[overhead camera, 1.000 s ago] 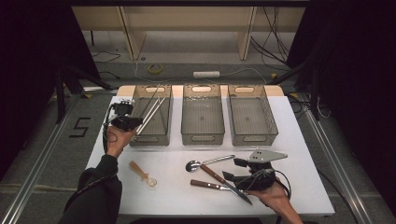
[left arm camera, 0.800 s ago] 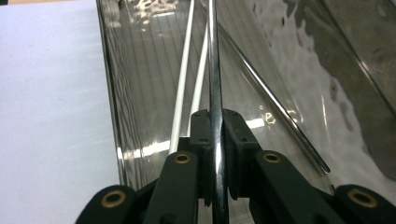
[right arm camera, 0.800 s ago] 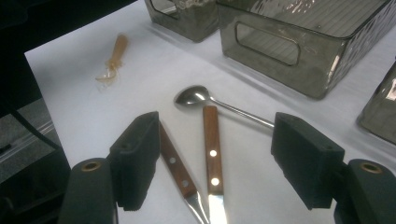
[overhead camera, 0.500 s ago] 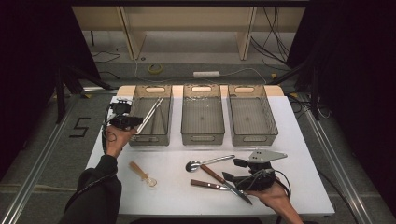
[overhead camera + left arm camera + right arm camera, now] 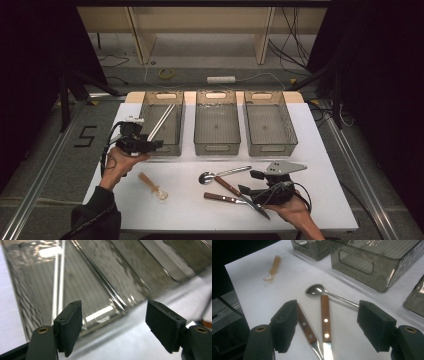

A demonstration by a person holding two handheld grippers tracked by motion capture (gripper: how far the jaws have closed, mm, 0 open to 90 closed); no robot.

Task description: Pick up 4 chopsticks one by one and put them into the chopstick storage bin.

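With the chopsticks lying in the leftmost bin, the left hand-held gripper, jaws just opened and empty, is free, while the open right hand-held gripper must close on a wooden-handled knife.

White table bears 3 bins, cutlery.

Three bins behind, cutlery in front of you.
On the bench, the sticks lie in the left bin, left of the middle bin and right bin; before them lie the small spoon at left, then the spoon and two knives at right.
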